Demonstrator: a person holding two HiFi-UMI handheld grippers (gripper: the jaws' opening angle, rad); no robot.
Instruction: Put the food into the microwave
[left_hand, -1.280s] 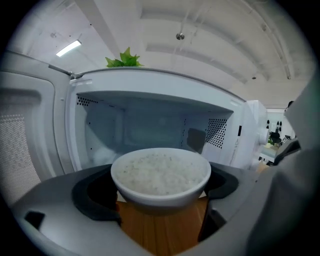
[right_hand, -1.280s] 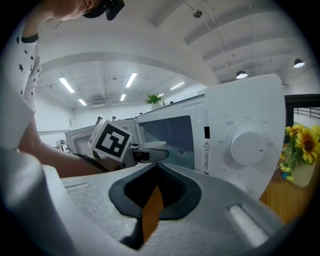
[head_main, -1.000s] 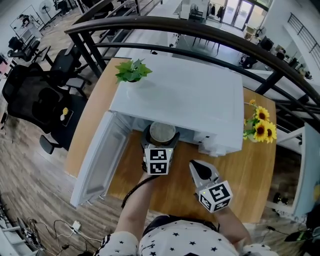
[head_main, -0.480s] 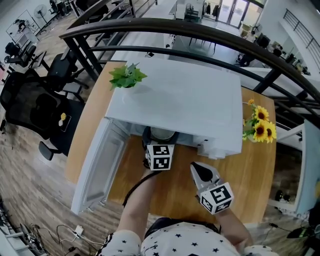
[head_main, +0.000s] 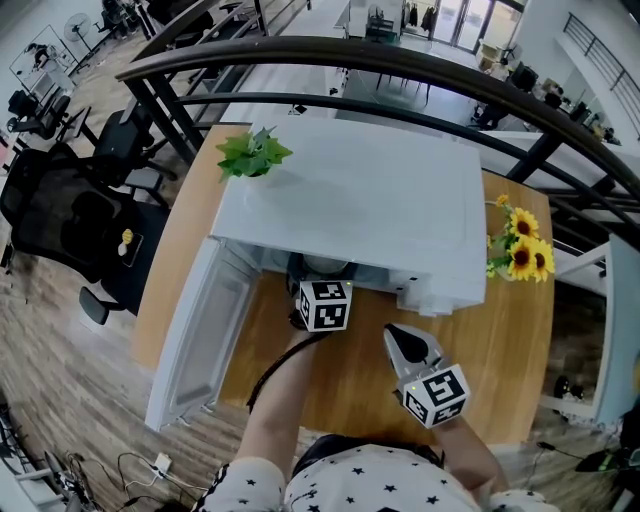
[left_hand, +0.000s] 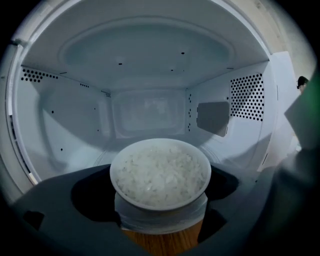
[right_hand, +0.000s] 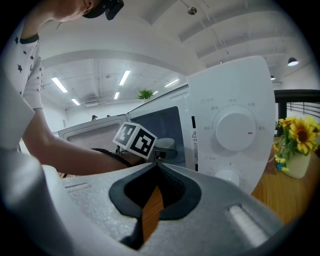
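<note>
Currently the left gripper (head_main: 322, 272) is clamping a white bowl of rice (left_hand: 159, 172) between its jaws, inside the microwave (head_main: 350, 190) mouth; the right gripper (right_hand: 152, 200) is hovering closed, empty.

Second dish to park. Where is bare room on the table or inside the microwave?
Bare: the microwave floor beyond the bowl of rice, and the table right of the right gripper, below the sunflowers. Crowded: between the open door and that gripper, under the arm.
</note>
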